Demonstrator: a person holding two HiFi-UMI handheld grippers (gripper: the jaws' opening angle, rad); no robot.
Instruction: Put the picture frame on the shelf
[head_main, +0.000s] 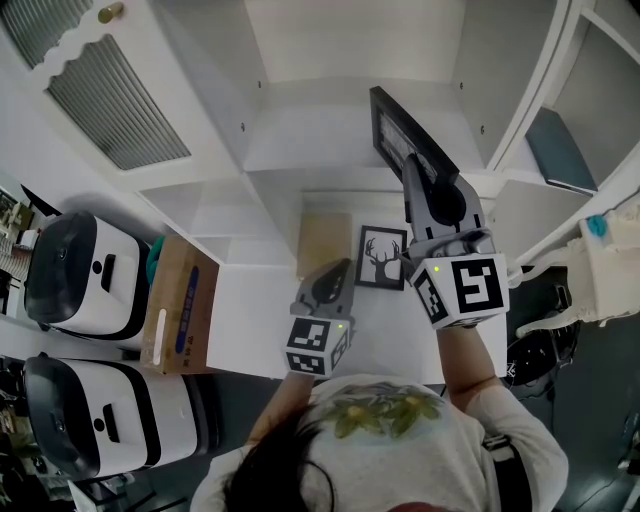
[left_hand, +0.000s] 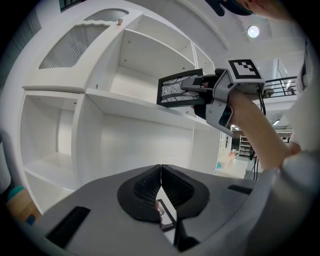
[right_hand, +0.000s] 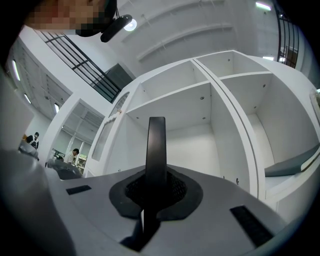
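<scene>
White shelving (head_main: 300, 150) with open compartments fills the background, and a white worktop (head_main: 260, 320) juts out below it, seen steeply from above the person's head. The right gripper (head_main: 412, 165) is raised toward the shelving and pinches a black picture frame (head_main: 393, 122) by its edge. In the right gripper view the frame (right_hand: 156, 145) stands edge-on and upright, clamped between the jaws of that gripper (right_hand: 155, 192). In the left gripper view the frame (left_hand: 175, 92) hangs at the front of an upper compartment, just over its shelf board (left_hand: 125, 102). Whether it touches the board cannot be told.

The left gripper (head_main: 340, 268) hovers low over the worktop with its jaws pressed together and nothing between them (left_hand: 161, 180). A small framed deer print (head_main: 382, 257) lies flat on the worktop between the two grippers, with a plain brown board (head_main: 325, 243) just beside it. A cardboard box (head_main: 180, 305) sits at the left edge of the worktop. Two white rounded machines (head_main: 80, 275) stand further left. A dark flat item (head_main: 560, 150) rests in a compartment at the right.
</scene>
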